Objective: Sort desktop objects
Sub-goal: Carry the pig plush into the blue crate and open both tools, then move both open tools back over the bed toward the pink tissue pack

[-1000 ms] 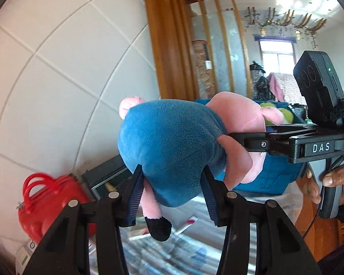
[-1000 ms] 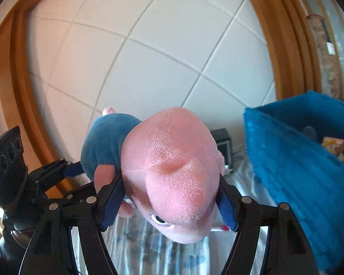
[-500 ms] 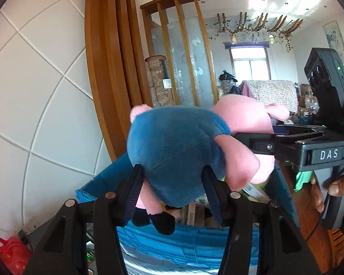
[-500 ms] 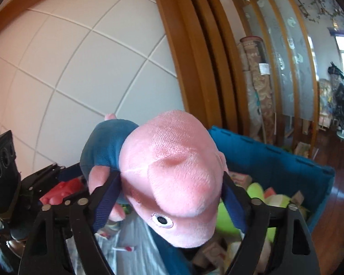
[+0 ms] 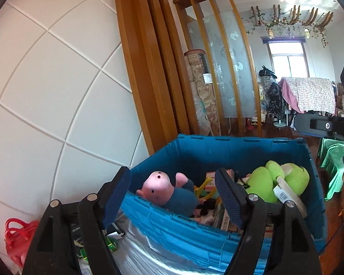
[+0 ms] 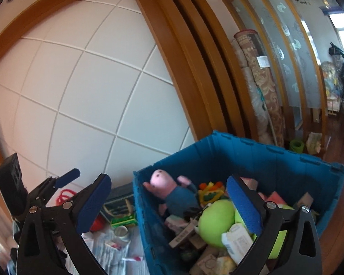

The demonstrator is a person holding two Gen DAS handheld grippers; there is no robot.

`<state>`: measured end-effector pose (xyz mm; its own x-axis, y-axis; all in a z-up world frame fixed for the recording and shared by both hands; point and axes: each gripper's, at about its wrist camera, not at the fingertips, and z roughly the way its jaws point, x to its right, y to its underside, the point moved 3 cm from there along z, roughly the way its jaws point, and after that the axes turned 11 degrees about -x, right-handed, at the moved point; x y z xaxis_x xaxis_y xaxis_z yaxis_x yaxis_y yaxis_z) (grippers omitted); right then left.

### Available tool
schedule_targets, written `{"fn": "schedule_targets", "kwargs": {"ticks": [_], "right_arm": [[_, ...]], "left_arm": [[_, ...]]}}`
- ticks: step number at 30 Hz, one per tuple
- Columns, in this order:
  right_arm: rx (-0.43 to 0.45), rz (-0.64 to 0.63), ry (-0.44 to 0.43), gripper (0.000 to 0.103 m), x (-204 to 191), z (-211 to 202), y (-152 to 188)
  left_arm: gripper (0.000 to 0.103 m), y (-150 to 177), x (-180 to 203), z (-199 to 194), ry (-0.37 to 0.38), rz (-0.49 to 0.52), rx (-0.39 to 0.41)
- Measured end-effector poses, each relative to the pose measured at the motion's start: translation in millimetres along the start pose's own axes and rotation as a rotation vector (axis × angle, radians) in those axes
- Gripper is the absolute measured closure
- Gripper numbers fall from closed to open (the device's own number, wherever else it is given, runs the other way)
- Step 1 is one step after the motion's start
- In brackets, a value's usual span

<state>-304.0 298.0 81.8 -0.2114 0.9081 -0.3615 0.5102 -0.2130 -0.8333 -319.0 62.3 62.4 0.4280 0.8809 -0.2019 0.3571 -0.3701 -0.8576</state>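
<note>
A pink pig plush in a blue shirt (image 5: 169,193) lies on its side inside the blue storage crate (image 5: 229,146), head toward the crate's near-left corner, resting on a heap of toys already sorted there. Just beside it sit a lime-green plush (image 5: 277,183) with a white tag, yellow plastic pieces (image 6: 209,189) and assorted small boxes (image 6: 185,235), so the pig looks to be 1 more item added to a nearly full bin.

The 2 handheld tools hang above the crate's near wall. The left gripper (image 5: 173,198) has its jaws opening with nothing pressed between the blue pads; the pig shows through the gap but well below them. The right gripper (image 6: 168,207) is likewise opening, jaws spread wide and empty, with the toy visible beyond them in the crate. Both point slightly downward over the bin, a pose that fits a release from above rather than a reach.

On the table outside the crate, a red bag (image 5: 17,238), a green packet (image 6: 123,221) and scattered small items near the white panelled wall (image 5: 57,91) appear not yet sorted.
</note>
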Motion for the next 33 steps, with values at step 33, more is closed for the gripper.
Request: {"fn": "schedule_targets", "kwargs": {"ticks": [33], "right_arm": [[-0.497,-0.357,-0.261,0.001,-265.2,219.3,184.4]], "left_arm": [[0.027,332.3,-290.2,-75.7,-0.506,-0.418,-0.453]]}}
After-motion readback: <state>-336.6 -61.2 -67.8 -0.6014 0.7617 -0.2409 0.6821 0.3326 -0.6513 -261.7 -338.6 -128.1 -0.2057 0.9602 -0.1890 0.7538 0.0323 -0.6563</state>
